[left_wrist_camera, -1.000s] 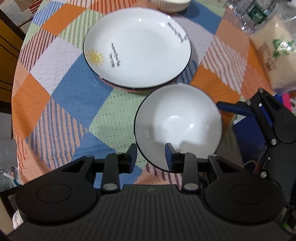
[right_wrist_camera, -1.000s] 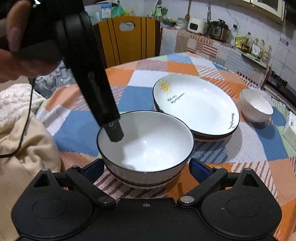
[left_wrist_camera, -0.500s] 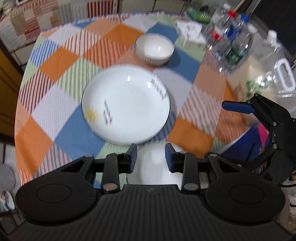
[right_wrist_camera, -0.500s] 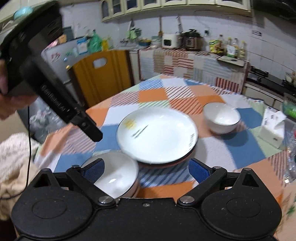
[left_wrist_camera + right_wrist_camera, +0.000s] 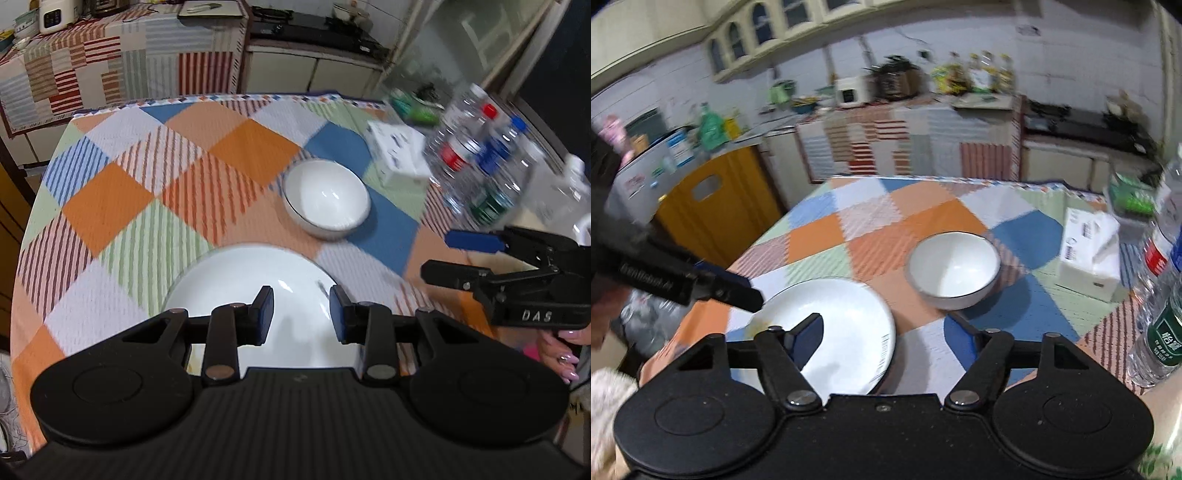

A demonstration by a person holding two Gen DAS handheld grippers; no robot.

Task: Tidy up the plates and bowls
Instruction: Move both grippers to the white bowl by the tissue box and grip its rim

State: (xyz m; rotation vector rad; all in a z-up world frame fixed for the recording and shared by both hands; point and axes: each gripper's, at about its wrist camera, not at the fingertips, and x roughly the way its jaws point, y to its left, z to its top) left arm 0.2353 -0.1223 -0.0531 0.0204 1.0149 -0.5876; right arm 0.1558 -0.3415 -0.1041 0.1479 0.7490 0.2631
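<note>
A wide white plate [image 5: 240, 280] lies on the patchwork tablecloth just beyond my left gripper [image 5: 301, 314], whose jaws stand a little apart with nothing between them. Farther back sits a white bowl [image 5: 327, 199] with a thin dark rim. My right gripper [image 5: 454, 258] hovers at the right edge, above the cloth. In the right wrist view, the right gripper [image 5: 886, 325] is above the near edge of the plate [image 5: 842, 317]; its jaws are closing, with nothing held between them. The bowl [image 5: 955, 267] stands ahead of it. The left gripper's finger [image 5: 738, 291] reaches in from the left.
A tissue box [image 5: 397, 158] and several water bottles [image 5: 480, 166] crowd the table's right side. A yellow chair [image 5: 713, 206] stands by the table's left edge. Counters run along the far wall. A person's hand [image 5: 561, 350] holds the right gripper.
Both grippers rose and tilted up from the near bowl, which dropped out of view. The far bowl and kitchen came into view. The right jaws have narrowed.
</note>
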